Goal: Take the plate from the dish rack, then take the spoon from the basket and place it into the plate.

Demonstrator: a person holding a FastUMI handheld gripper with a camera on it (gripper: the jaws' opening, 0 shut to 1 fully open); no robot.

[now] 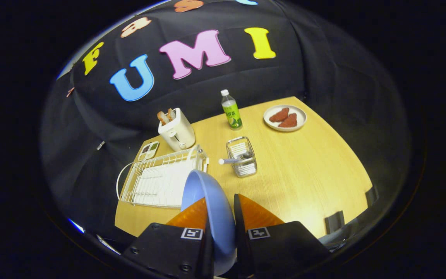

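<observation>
Just beside the rack (161, 182), above the table (304, 174), the gripper (220, 217) is clenched on the plate (209, 209), both fingers pressing its rim. Beyond the rack's far corner, the spoon (229, 161) pokes from the basket (241, 157).

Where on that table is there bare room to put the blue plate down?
The gripper is shut on the blue plate. The widest bare wood lies just ahead of the fingers, between the wire basket and the plate of food. It is crowded around the dish rack, toaster and bottle.
</observation>
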